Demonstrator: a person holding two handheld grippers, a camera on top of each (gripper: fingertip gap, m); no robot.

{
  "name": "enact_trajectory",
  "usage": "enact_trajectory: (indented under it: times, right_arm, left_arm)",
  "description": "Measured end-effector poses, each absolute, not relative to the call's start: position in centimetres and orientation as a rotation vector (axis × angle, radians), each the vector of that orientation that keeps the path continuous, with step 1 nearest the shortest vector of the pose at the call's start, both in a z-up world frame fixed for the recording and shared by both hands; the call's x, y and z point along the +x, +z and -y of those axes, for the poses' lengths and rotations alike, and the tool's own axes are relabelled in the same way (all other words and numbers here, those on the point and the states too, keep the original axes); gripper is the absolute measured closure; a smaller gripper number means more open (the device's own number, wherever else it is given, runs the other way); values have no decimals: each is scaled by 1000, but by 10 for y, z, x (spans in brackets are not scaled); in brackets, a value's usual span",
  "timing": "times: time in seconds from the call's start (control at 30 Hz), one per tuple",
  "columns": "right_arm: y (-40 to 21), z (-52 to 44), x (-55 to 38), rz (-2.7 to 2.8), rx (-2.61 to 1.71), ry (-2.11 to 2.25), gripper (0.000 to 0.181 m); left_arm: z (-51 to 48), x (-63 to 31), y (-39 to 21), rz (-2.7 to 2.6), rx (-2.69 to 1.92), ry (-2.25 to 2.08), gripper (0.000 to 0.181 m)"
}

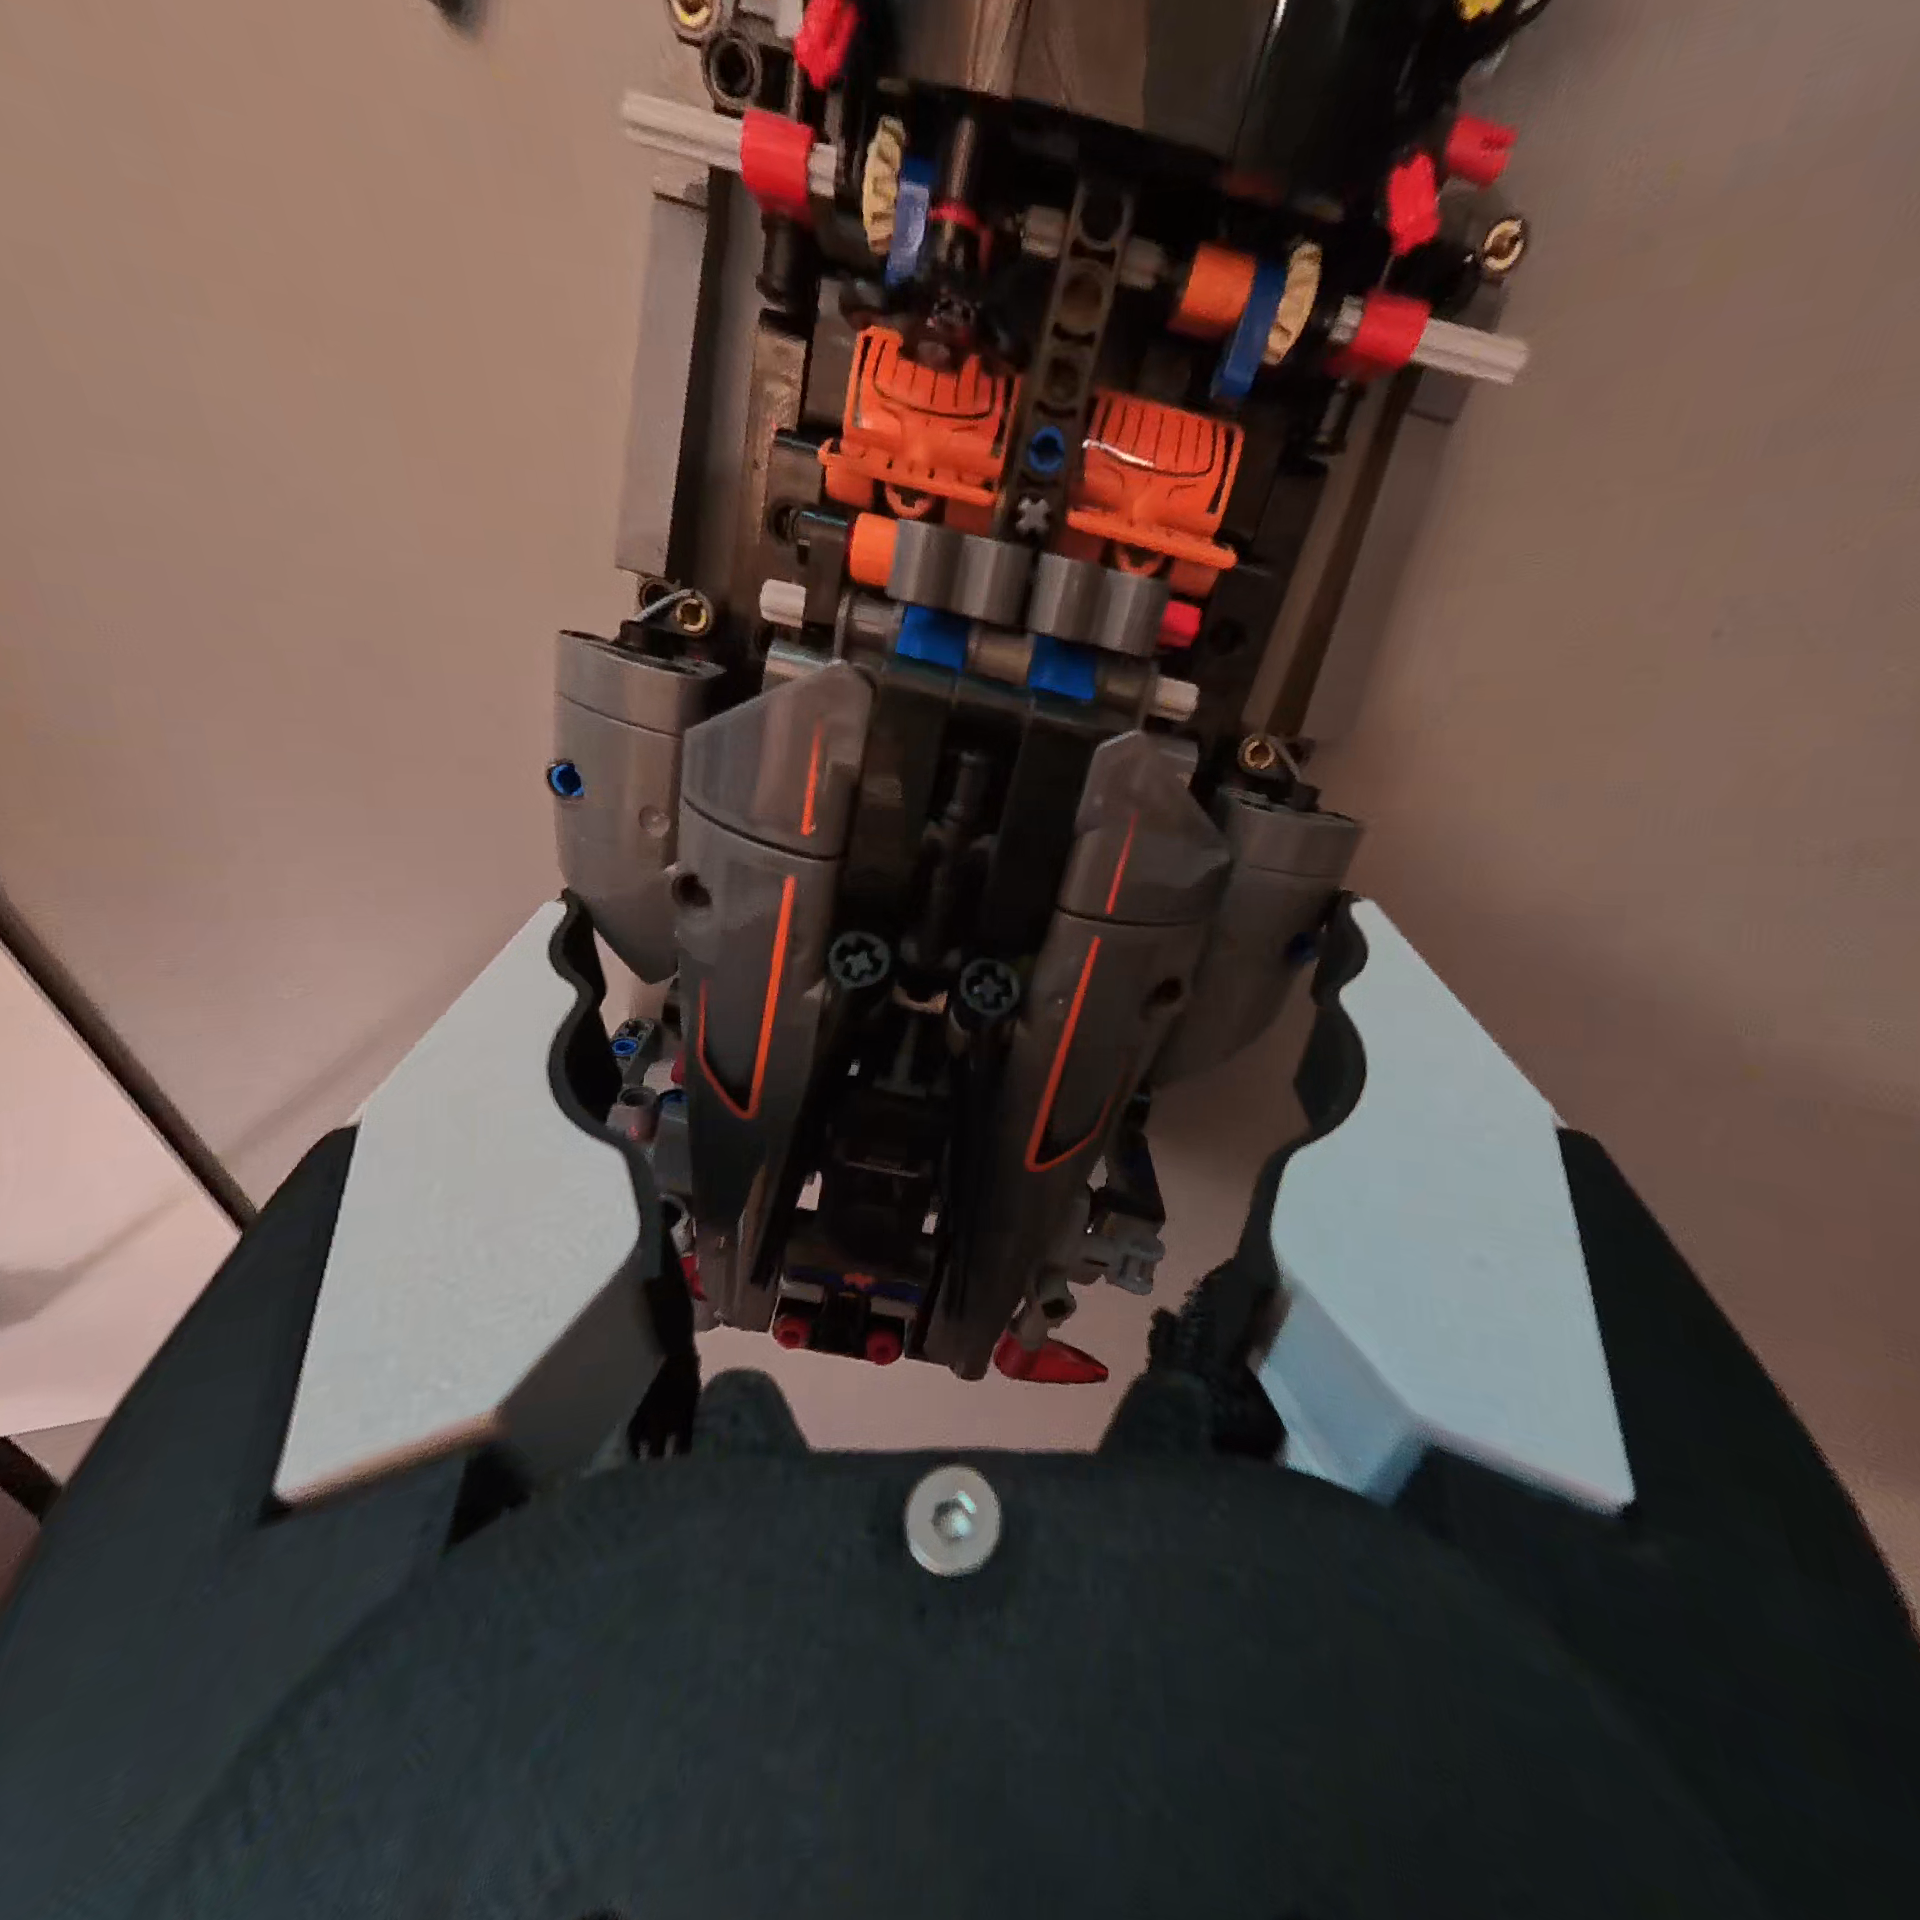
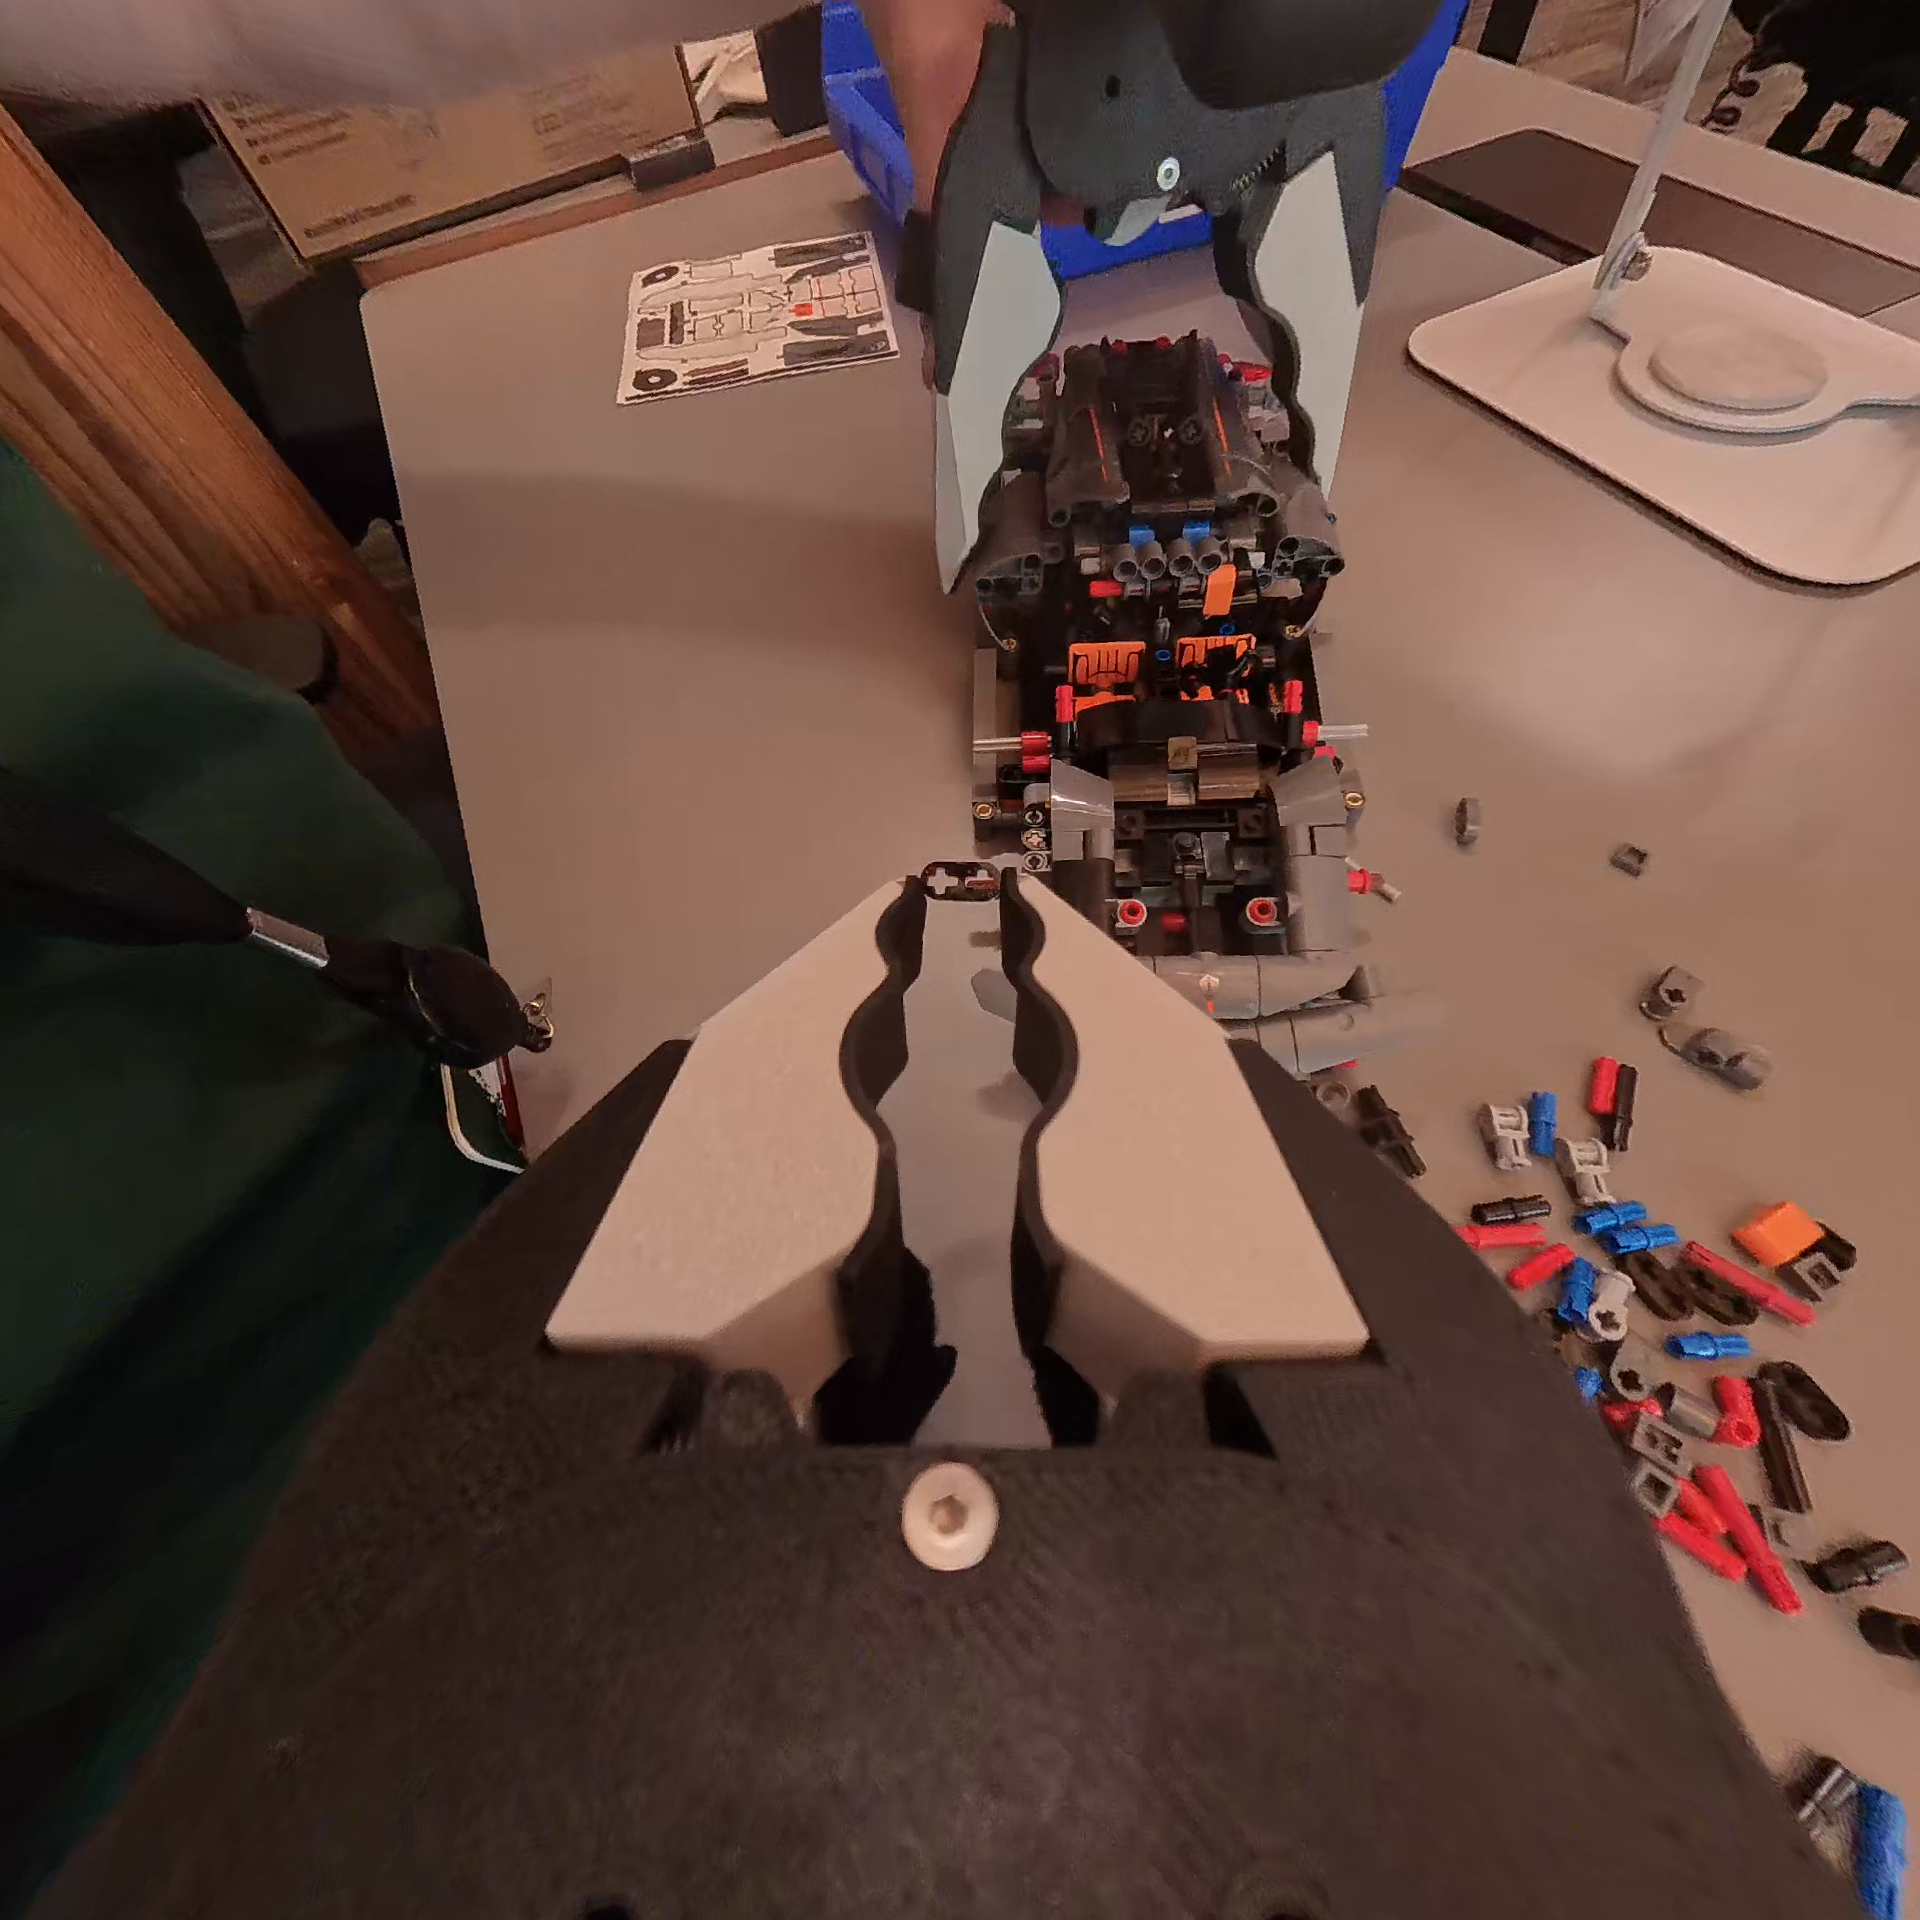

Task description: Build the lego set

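A partly built grey, black and orange lego car [image 2: 1153, 727] lies on the grey table [image 2: 675, 675], lengthwise away from my right gripper. My right gripper [image 2: 961, 888] is shut on a small black two-hole beam [image 2: 958, 880] at its fingertips, held just left of the car's near end. My left gripper [image 1: 956, 925] straddles the car's far end, with its fingers [image 1: 582, 997] against the grey side panels of the car [image 1: 935, 831]. In the right wrist view the left gripper [image 2: 1132, 457] comes in from the top.
Several loose red, blue, black and grey pins and connectors [image 2: 1662, 1299] lie on the table to the right. A sticker sheet [image 2: 758, 317], a blue bin [image 2: 873, 156] and a cardboard box [image 2: 447, 135] are at the back. A white stand base [image 2: 1714, 416] is at the back right. The table edge runs down the left. Left tips to right tips: about 20 centimeters.
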State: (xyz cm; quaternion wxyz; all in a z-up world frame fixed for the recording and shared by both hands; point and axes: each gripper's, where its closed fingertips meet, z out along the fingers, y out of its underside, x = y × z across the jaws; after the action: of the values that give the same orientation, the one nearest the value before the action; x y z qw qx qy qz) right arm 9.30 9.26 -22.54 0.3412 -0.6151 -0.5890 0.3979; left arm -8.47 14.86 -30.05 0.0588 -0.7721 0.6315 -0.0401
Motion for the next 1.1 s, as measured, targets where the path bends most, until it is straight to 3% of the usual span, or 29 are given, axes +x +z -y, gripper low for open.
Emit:
enact_trajectory:
  times: [0.17, 0.57, 1.1]
  right_arm:
    - [-231, -96, 89, 1543, -1591, 1053, 168]
    - [-234, -94, 81, 1556, -1574, 1068, 168]
    - [-230, -57, 14, 1574, -1449, 1169, 168]
  left_arm:
    - [-139, -84, -303, -1710, -2493, -235, 60]
    - [-114, -95, -303, -1317, -2662, -212, 61]
    - [-37, -128, -299, -229, -2813, -91, 61]
